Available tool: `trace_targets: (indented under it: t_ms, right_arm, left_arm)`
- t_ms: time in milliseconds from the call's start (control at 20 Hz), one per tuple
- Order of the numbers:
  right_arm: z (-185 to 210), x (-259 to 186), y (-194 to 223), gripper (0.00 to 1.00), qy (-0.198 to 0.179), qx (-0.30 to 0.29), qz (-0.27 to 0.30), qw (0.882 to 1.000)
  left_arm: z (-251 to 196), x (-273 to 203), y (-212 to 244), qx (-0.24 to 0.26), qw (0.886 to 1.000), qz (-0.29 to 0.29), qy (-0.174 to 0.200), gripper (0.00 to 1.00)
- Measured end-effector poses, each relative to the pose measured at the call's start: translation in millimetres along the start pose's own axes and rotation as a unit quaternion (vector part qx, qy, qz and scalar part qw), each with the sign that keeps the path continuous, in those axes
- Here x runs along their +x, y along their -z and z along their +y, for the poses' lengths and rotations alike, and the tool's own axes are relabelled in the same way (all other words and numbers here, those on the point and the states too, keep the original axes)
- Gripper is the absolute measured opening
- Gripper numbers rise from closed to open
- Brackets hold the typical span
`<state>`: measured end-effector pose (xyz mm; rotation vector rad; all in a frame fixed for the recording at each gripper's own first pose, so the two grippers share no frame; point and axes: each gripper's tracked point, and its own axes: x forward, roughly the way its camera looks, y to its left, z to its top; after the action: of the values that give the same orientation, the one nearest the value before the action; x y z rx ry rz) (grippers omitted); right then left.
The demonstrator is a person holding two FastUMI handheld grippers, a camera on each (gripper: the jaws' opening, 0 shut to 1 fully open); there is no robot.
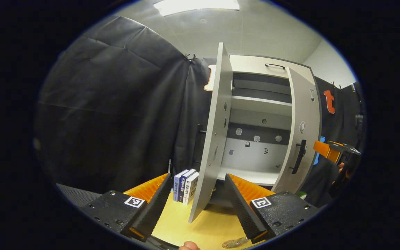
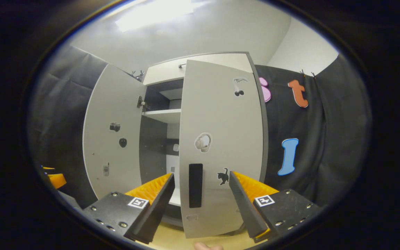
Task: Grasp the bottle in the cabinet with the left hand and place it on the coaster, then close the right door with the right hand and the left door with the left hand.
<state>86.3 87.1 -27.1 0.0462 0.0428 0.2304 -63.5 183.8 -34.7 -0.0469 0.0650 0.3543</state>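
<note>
The grey cabinet (image 1: 260,104) stands on a wooden table with its shelves bare. In the left gripper view its left door (image 1: 212,139) is open and edge-on, just beyond my open left gripper (image 1: 198,177). The right door (image 1: 302,128) is swung partway in. A round flat coaster (image 1: 234,243) lies at the bottom edge with no bottle on it. My right gripper (image 1: 325,147) hangs by the right door. In the right gripper view, the open right gripper (image 2: 201,175) faces the right door (image 2: 221,132), whose black handle (image 2: 195,185) sits between the fingers, untouched.
Three books (image 1: 186,185) stand on the yellow table (image 1: 207,225) left of the cabinet. A small green and white thing (image 1: 301,195) peeks over my finger; what it is I cannot tell. The left door (image 2: 113,139) and the left gripper (image 2: 56,180) show at the far left.
</note>
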Motion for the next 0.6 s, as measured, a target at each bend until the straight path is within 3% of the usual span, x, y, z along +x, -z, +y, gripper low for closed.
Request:
trace_targets:
  t_ms: [100, 200, 300, 500, 600]
  right_arm:
    - [2, -2, -1, 0.95, -0.001, 0.001, -0.001, 1.0]
    - [3, -4, -1, 0.95, -0.001, 0.002, -0.001, 1.0]
    - [4, -6, -1, 0.95, 0.001, 0.001, 0.0, 1.0]
    - [6, -14, -5, 0.95, 0.004, 0.001, -0.001, 1.0]
    - [8, -19, -7, 0.95, 0.005, 0.002, -0.003, 1.0]
  left_arm:
    - [2, 1, 1, 0.001, 1.0, 0.002, -0.003, 0.92]
    - [5, 4, 1, 0.003, 1.0, 0.003, -0.008, 0.96]
    - [15, 11, -1, 0.006, 1.0, 0.003, -0.012, 0.92]
    - [32, 31, 3, 0.014, 1.0, 0.005, -0.022, 0.92]
    - [39, 46, 6, 0.018, 1.0, 0.005, -0.024, 0.96]
